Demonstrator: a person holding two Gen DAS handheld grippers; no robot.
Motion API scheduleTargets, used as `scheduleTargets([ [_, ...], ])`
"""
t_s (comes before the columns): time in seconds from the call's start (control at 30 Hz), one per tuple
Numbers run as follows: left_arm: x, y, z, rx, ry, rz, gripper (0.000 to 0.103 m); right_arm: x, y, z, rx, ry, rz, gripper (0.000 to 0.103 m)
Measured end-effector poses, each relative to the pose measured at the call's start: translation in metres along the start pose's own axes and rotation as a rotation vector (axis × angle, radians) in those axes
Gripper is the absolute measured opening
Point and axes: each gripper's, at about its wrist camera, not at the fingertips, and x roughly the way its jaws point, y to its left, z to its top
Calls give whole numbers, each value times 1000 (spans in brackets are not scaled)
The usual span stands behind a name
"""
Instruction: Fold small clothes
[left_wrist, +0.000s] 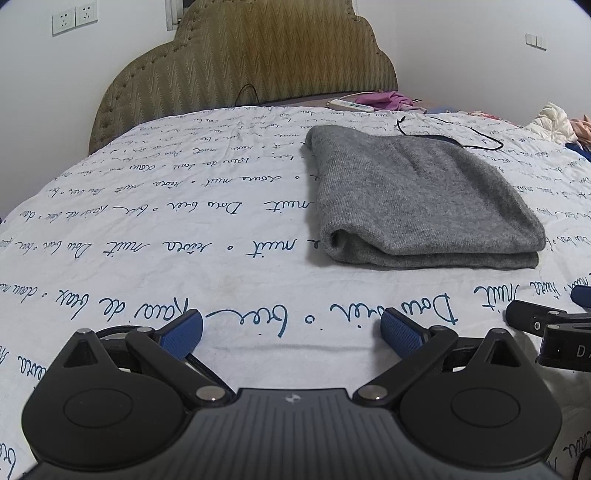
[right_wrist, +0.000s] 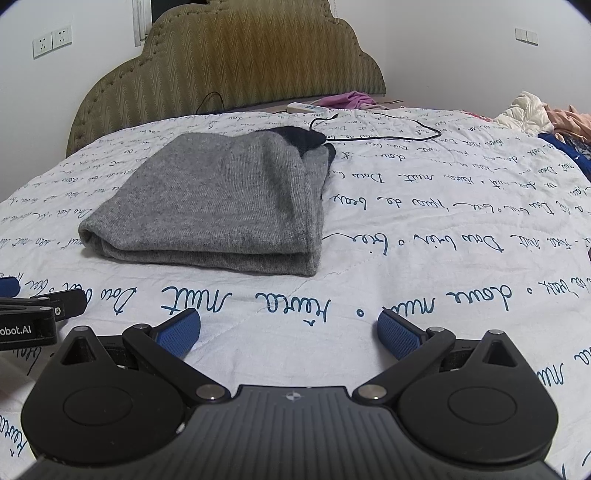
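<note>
A grey knit garment (left_wrist: 417, 195) is seen lying folded on the bed cover (left_wrist: 184, 229), a white quilt w/ blue script. Stacked layers are shown at the near edge, w/ a rolled fold at the near-left corner in the left wrist view. In the right wrist view a dark navy part (right_wrist: 301, 138) is seen poking out at the far end, so the bundle is not fully squared there.

The left gripper (left_wrist: 291, 330) is held low over the quilt, fingers spread wide, nothing between the pads; the garment lies ahead and to the right, apart from it. The right gripper (right_wrist: 288, 330) is likewise spread and empty, w/ the garment ahead and to the left. Each gripper's tip is caught at the edge of the other's view, so they are placed side by side, near each other.

Step judged: fold prob. done or nearly done; both tools are clear of the cloth. If another fold is wanted, the near edge would need to be pinched at both corners and carried toward the headboard (left_wrist: 243, 55), all layers taken together. Otherwise the navy end could be tucked in. A black cable (right_wrist: 388, 129) lies just beyond the garment and should be avoided.
</note>
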Motion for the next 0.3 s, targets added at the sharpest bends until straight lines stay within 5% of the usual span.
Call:
scheduleTargets([
  [0.3,-4,-2,0,15,-23,5,103,0,0,0,0,0,0,103],
])
